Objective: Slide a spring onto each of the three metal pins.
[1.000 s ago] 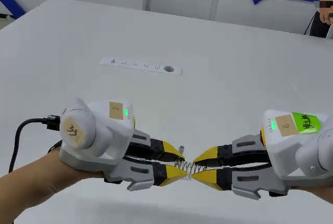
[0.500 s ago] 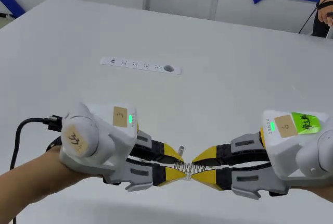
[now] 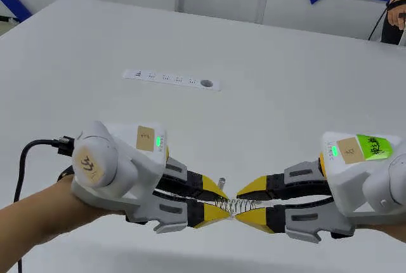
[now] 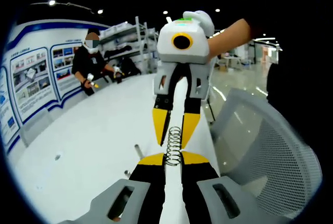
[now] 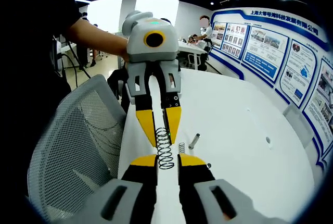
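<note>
One spring (image 3: 232, 206) spans left claw (image 3: 222, 203) and right claw (image 3: 240, 205); labels (image 3: 145, 138) illegible.

Left gripper (image 3: 226, 202) and right gripper (image 3: 238, 205) face tip-to-tip — jaws closed.

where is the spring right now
Head view, low centre: the thin coiled metal spring spans between the yellow tips of the left claw and right claw, just nearer than a short metal pin.
</note>
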Tool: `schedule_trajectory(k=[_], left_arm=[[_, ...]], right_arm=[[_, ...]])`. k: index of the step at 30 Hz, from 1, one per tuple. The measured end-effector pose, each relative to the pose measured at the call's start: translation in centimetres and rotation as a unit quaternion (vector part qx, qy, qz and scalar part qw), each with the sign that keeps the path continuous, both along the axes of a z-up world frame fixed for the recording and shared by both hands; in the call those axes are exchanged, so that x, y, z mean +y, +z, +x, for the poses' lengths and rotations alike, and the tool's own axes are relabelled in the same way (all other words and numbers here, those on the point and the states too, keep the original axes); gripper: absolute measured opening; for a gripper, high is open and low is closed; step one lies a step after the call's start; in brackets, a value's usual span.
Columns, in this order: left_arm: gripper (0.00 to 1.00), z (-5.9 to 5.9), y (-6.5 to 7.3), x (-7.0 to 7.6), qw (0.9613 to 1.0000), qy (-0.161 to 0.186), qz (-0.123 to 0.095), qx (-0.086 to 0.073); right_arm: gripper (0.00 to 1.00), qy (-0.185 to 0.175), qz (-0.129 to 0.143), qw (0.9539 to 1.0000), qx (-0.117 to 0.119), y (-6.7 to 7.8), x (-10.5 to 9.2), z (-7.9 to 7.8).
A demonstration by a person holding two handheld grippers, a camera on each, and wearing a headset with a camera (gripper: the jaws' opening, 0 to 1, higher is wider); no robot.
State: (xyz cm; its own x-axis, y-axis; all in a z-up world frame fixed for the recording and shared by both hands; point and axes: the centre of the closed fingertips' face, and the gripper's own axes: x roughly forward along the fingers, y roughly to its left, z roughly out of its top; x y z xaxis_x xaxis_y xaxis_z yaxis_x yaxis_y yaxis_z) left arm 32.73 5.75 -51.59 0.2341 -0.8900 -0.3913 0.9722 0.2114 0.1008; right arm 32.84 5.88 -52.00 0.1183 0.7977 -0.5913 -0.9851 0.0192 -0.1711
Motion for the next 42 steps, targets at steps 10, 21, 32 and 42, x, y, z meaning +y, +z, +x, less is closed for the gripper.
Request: schedule_trajectory(k=[10,21,32,42], left_arm=[[0.09,0.4,0.5,0.3,0.9999,0.009,-0.009,-0.001],[0.09,0.2,0.2,0.6,1.0000,0.005,0.002,-0.006],[0.09,0.3,0.1,0.6,0.9999,0.012,0.004,-0.007],[0.09,0.4,0.0,0.7,0.9998,0.016,0.007,-0.005]], right_arm=[[0.12,-0.014,0.020,0.9996,0.012,0.5,-0.1,0.4],[0.12,-0.005,0.049,0.9979,0.042,1.7,0.6,-0.3],[0.12,-0.014,0.093,0.9934,0.067,3.3,1.8,-0.6],[0.11,-0.020,0.107,0.9910,0.077,3.7,2.6,-0.4]])
